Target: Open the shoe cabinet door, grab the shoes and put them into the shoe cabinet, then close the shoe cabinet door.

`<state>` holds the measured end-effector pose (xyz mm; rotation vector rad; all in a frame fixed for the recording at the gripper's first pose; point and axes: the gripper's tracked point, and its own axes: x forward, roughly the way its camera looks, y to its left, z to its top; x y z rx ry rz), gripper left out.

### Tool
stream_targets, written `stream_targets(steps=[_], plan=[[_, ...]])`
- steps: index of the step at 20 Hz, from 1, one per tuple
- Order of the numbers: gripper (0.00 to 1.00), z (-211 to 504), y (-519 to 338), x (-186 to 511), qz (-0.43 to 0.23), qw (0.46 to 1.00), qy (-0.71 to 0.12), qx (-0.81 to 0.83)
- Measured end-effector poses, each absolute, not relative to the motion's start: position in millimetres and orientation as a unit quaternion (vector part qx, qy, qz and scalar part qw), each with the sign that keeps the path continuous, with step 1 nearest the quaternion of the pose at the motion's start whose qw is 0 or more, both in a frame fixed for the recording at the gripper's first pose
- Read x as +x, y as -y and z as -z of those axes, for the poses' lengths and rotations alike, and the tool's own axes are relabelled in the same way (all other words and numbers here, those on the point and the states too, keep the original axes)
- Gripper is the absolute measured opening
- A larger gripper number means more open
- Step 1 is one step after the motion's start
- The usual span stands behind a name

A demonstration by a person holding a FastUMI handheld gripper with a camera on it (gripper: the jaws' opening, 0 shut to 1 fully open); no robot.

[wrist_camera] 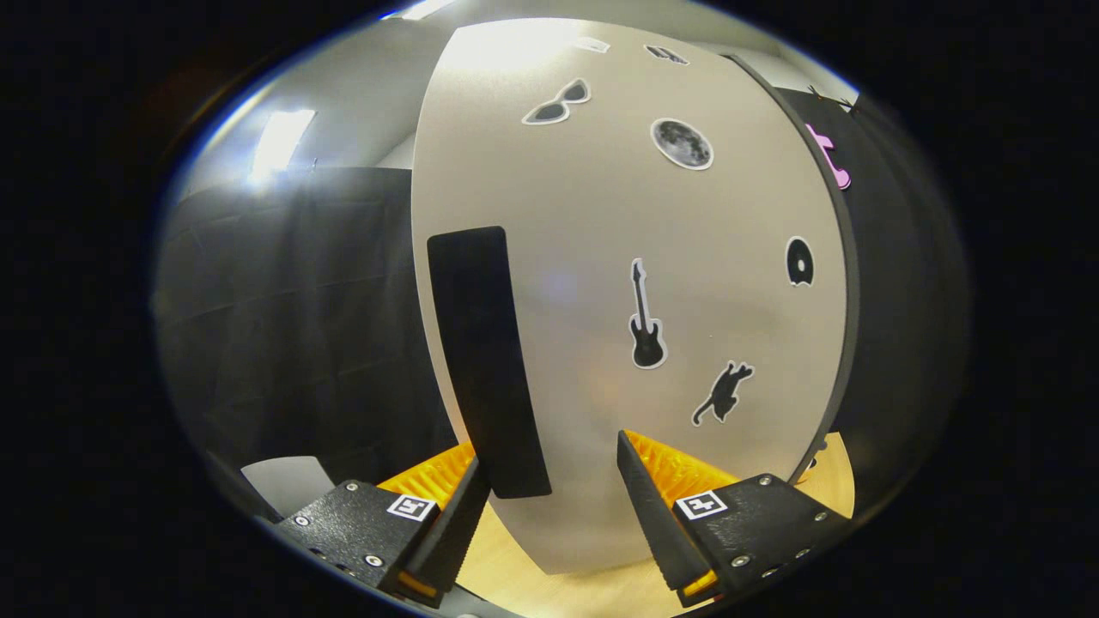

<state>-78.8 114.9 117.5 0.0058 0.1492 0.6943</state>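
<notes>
Gripper: the gripper (554, 489) stands wide open, its two fingers spread apart and holding nothing.
Fingers: the left finger (455, 524) sits just beside the lower end of the dark handle, possibly touching it; the right finger (657, 515) lies in front of the door's pale face, and whether it touches I cannot tell.
Shoe cabinet door: the shoe cabinet door (601, 283) is a pale panel right ahead of the gripper, looming over both fingers, its lower edge reaching down between them.
Handle: a long dark handle (485, 360) runs upright along the door's left side, tilted a little, its bottom end between the fingers and nearer the left one.
Stickers: the door carries a guitar sticker (646, 318), a cat sticker (724, 392), a moon sticker (682, 143) and a sunglasses sticker (558, 103), all beyond the fingers.
Door edge: a dark edge (846, 283) bounds the panel on the right.
Surface: a light wooden surface (532, 575) shows under the door, between and below the fingers.
Backdrop: black cloth (292, 326) hangs beyond the left finger.
</notes>
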Motion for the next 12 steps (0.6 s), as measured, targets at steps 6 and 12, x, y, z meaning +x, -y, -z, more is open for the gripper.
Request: stream_targets(steps=[6, 12], plan=[[0.92, -116, -142, -59, -0.319, 0.945, -0.070, 0.007], [0.94, -117, -151, -49, -0.272, 0.959, -0.070, 0.021]])
